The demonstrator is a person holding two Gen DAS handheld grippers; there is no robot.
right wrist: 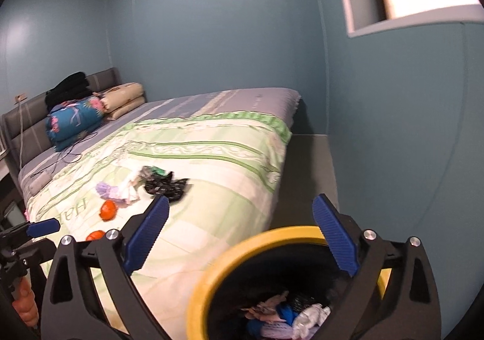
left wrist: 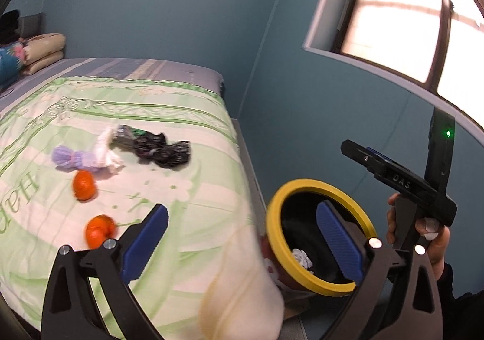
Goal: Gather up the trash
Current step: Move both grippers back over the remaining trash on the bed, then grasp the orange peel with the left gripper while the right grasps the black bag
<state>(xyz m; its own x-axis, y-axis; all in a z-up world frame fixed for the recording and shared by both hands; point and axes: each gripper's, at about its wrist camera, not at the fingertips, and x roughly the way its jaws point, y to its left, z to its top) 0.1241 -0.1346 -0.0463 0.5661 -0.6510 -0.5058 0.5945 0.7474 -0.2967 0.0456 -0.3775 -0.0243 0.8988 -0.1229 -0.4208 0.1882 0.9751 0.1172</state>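
Ahead of my left gripper [left wrist: 242, 246], on the green-patterned bedspread [left wrist: 187, 116], lies what remains to collect: a black crumpled wrapper [left wrist: 165, 151], a white tissue wad [left wrist: 107, 148], a lilac knitted item [left wrist: 71, 158] and two orange peels or fruits [left wrist: 84, 185] [left wrist: 99, 229]. Left jaws stand wide apart, nothing between the pads. The bin with the yellow rim [left wrist: 320, 235] sits just to the right of that gripper, off the bed edge, with a white scrap visible inside.

Right gripper [right wrist: 240, 240]: jaws also wide apart and empty, poised directly over the bin mouth [right wrist: 211, 273].

Judgement: between picks. One deposit appears finished and the next grasp has not begun. Next move calls for reaching forward and left to the litter cluster; the black wrapper is the nearest piece to the bed edge. It looks thin and flat, so the pads should come down low on either side. The round orange pieces may roll if nudged.

View differences: the right wrist camera looks down into the bin and shows several pieces already there, pinkish, blue and white; the left view shows only one scrap. The left view alone shows the right hand [left wrist: 435, 237] on the handle. The right view alone shows the headboard and folded bedding [right wrist: 75, 119].
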